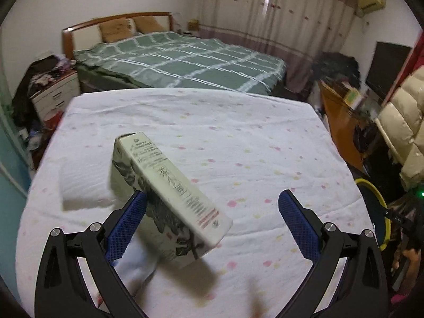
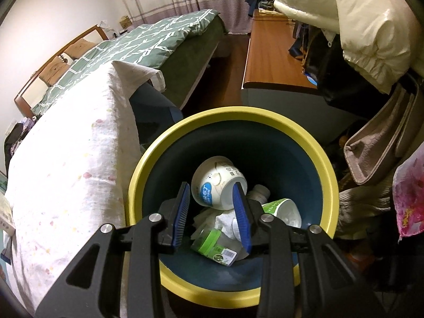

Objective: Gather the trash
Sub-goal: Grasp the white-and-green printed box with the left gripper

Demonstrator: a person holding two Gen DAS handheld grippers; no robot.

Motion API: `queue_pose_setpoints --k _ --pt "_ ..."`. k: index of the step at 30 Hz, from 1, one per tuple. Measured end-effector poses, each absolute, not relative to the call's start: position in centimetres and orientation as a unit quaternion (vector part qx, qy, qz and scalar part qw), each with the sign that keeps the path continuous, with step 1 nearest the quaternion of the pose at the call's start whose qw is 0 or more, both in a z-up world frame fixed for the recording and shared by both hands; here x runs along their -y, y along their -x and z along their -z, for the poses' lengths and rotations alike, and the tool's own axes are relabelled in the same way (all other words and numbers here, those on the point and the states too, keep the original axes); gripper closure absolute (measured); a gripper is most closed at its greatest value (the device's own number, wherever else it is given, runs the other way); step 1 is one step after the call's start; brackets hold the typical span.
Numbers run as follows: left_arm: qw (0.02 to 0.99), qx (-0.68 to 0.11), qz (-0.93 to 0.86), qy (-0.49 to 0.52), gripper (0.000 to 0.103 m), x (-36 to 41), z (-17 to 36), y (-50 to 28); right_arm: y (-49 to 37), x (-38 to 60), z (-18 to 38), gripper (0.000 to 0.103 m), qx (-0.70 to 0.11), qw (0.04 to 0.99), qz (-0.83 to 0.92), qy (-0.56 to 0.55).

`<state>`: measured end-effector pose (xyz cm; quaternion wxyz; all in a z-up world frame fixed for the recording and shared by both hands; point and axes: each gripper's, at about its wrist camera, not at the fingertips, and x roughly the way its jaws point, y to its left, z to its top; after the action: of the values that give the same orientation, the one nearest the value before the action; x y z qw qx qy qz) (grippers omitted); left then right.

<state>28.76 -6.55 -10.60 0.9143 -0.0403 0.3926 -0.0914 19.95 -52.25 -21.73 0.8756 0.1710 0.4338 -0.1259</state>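
Left wrist view: looks down on a white, pastel-dotted cloth over a table, with just one piece of rubbish seen there, a tall white cardboard box printed with grey ink-wash art. Stands tilted on the cloth, lower corner toward the camera, leaning at or against the blue pad on the view's left; too blurred to confirm actual contact. Left gripper spread wide around it, far pad well clear of the box, so nothing pinched yet. Shows a sliver of yellow rim at the right edge, just beside the table.

Right wrist view: hangs the right gripper straight over the round dark-blue bin with the yellow rim, beside the cloth-covered table. Jaws partly apart, nothing between them.

Already in the bin: a white paper bowl with a blue label, a green-and-white paper cup, a clear jar with a green lid and crumpled white tissue.

Judged well along: most trash binned, right side apparently free after a drop. Left to do: close on the box, lift it, carry it over the rim, let go. Cannot rule out more litter beyond either view.
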Motion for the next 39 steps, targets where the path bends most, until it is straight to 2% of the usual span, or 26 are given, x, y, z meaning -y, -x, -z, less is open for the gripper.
queue_pose_setpoints --k 5,16,28,35,39 --pt "0.918 -0.387 0.084 0.029 0.005 7.5 10.2 -30.0 -20.2 52.3 21.8 0.071 -0.435 0.876 0.124 -0.170" --pt "0.880 -0.468 0.048 0.063 0.005 7.2 13.5 -32.6 -21.0 51.8 22.6 0.070 -0.442 0.873 0.105 -0.175" --pt "0.873 -0.487 0.026 -0.007 0.005 11.7 15.1 -38.0 -20.6 53.0 22.8 0.069 -0.438 0.872 0.113 -0.186" --pt "0.877 -0.476 0.059 -0.037 0.005 14.1 15.4 -37.6 -20.8 53.0 23.3 0.069 -0.443 0.870 0.109 -0.187" --pt "0.867 -0.497 0.032 0.002 0.005 13.0 16.2 -38.0 -21.1 52.9 23.6 0.069 -0.445 0.869 0.104 -0.189"
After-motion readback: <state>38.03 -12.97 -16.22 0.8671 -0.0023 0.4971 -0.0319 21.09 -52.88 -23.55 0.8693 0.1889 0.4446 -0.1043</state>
